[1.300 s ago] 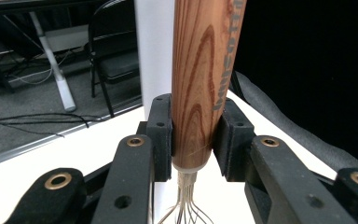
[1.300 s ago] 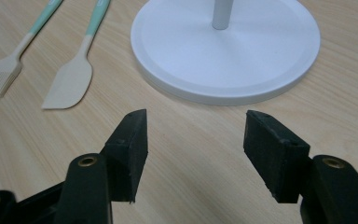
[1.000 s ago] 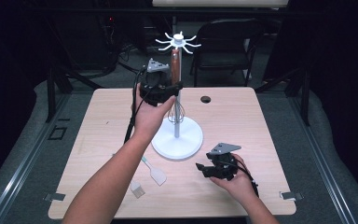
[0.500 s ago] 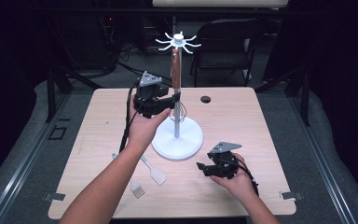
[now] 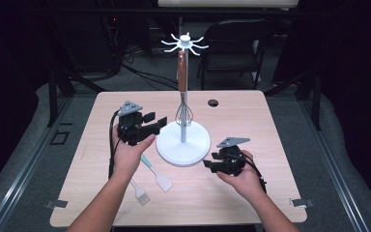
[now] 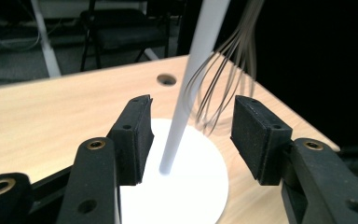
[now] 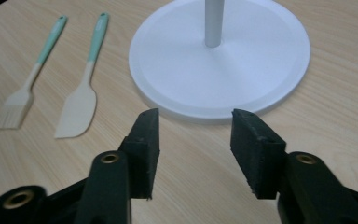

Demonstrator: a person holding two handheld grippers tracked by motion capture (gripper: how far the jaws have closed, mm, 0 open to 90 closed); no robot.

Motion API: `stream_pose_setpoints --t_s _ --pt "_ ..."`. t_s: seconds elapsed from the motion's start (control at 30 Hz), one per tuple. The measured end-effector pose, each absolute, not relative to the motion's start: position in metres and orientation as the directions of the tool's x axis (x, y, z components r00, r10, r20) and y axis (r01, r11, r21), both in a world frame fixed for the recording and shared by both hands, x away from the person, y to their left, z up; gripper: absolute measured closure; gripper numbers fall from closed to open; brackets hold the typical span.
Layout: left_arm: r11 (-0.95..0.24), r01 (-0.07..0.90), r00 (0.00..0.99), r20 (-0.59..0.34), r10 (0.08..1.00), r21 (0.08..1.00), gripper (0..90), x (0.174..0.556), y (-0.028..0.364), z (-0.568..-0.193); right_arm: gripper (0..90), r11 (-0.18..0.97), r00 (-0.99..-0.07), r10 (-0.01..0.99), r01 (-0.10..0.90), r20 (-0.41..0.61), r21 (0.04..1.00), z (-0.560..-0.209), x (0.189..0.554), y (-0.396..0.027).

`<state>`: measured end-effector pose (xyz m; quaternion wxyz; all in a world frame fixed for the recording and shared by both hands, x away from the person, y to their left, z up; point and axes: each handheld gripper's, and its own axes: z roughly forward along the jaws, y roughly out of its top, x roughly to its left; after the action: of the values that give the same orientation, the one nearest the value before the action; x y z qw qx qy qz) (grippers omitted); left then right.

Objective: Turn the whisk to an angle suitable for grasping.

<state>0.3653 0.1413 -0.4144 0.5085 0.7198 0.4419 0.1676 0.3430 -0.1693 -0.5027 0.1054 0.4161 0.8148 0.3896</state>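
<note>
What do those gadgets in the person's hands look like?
Both are black. The left claw and right claw each have two jaws with matte pads, brass-ringed holes, a grey three-cornered plate on top and a trailing black cable. The forearms are bare, no sleeves.

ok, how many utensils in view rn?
3. Whisk hanging on the stand's pole. Spatula and brush lying side by side on the table, left of the stand's base. The left forearm may hide more.

No words, labels, brands or numbers can be read anywhere, on the table, the stand, the utensils or near either pair of tongs.
</note>
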Motion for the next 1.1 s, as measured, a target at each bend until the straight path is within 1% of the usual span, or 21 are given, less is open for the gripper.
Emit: stream_pose_setpoints --t_s 0.07,0.1,0.13,0.2,0.23,0.27,0.3,0.37,0.4,0.43,0.47,0.5,0.67,0.7,0.73,0.77,0.83,0.87,0.9,1.0,1.1 --pt "-0.08 0.476 0.542 -0.22 0.811 0.876 47.8 0.363 0.147 -0.421 57.6 0.352 -0.636 0.756 0.592 0.152 0.725 -0.5 0.345 -0.169" --pt "-0.064 0.485 0.528 -0.233 0.817 0.872 47.9 0.359 0.154 -0.43 62.7 0.348 -0.641 0.752 0.583 0.153 0.734 -0.492 0.349 -0.167" --pt "-0.056 0.495 0.518 -0.243 0.82 0.867 47.9 0.357 0.158 -0.436 65.0 0.348 -0.642 0.751 0.581 0.151 0.736 -0.489 0.351 -0.166" --pt "-0.047 0.502 0.511 -0.252 0.822 0.864 47.9 0.355 0.162 -0.441 69.0 0.345 -0.646 0.748 0.574 0.152 0.743 -0.483 0.356 -0.165" --pt "-0.039 0.505 0.503 -0.257 0.825 0.862 47.9 0.354 0.166 -0.446 69.0 0.345 -0.646 0.748 0.574 0.152 0.743 -0.483 0.356 -0.165" --pt "-0.023 0.515 0.485 -0.269 0.832 0.857 48.0 0.349 0.173 -0.455 73.1 0.334 -0.645 0.748 0.568 0.155 0.752 -0.476 0.361 -0.161" --pt "-0.023 0.515 0.485 -0.269 0.832 0.857 48.2 0.349 0.173 -0.455 73.1 0.334 -0.645 0.748 0.568 0.155 0.752 -0.476 0.361 -0.161" --pt "-0.02 0.527 0.468 -0.27 0.842 0.85 48.3 0.346 0.18 -0.464 78.3 0.342 -0.65 0.746 0.563 0.147 0.752 -0.47 0.366 -0.158" --pt "-0.016 0.53 0.462 -0.274 0.843 0.848 48.5 0.345 0.183 -0.468 84.8 0.36 -0.651 0.748 0.562 0.13 0.744 -0.463 0.371 -0.155" --pt "-0.013 0.535 0.458 -0.277 0.845 0.845 48.5 0.343 0.187 -0.471 87.2 0.365 -0.653 0.748 0.556 0.12 0.747 -0.46 0.373 -0.154" --pt "-0.006 0.538 0.452 -0.282 0.846 0.843 48.5 0.342 0.19 -0.474 87.2 0.365 -0.653 0.748 0.556 0.12 0.747 -0.46 0.373 -0.154" --pt "0.0 0.537 0.449 -0.285 0.847 0.844 48.5 0.341 0.193 -0.476 90.0 0.364 -0.654 0.749 0.541 0.106 0.758 -0.452 0.378 -0.152" --pt "0.007 0.542 0.434 -0.287 0.854 0.84 48.5 0.339 0.204 -0.481 90.0 0.336 -0.643 0.761 0.506 0.088 0.794 -0.436 0.386 -0.149" --pt "0.01 0.535 0.433 -0.285 0.855 0.845 48.5 0.338 0.206 -0.481 90.0 0.32 -0.641 0.763 0.478 0.076 0.818 -0.426 0.389 -0.148" --pt "0.008 0.532 0.434 -0.28 0.856 0.847 48.5 0.337 0.207 -0.481 90.0 0.32 -0.641 0.763 0.478 0.076 0.818 -0.426 0.389 -0.148" --pt "0.007 0.527 0.434 -0.276 0.857 0.85 48.5 0.337 0.207 -0.481 90.0 0.289 -0.637 0.768 0.448 0.074 0.846 -0.417 0.391 -0.146" --pt "0.004 0.527 0.435 -0.274 0.858 0.85 48.6 0.337 0.208 -0.482 90.0 0.278 -0.635 0.77 0.431 0.069 0.859 -0.412 0.392 -0.146" --pt "0.007 0.526 0.434 -0.276 0.858 0.85 48.8 0.336 0.209 -0.483 90.0 0.256 -0.635 0.77 0.395 0.061 0.882 -0.402 0.394 -0.145" --pt "0.003 0.529 0.435 -0.275 0.858 0.848 48.8 0.336 0.209 -0.484 90.0 0.256 -0.635 0.77 0.395 0.061 0.882 -0.402 0.394 -0.145" --pt "0.004 0.527 0.435 -0.274 0.858 0.85 48.8 0.336 0.21 -0.485 90.0 0.216 -0.621 0.783 0.329 0.038 0.919 -0.381 0.396 -0.143" --pt "0.007 0.524 0.433 -0.274 0.859 0.851 48.9 0.336 0.211 -0.485 90.0 0.192 -0.617 0.787 0.287 0.027 0.939 -0.366 0.397 -0.143"
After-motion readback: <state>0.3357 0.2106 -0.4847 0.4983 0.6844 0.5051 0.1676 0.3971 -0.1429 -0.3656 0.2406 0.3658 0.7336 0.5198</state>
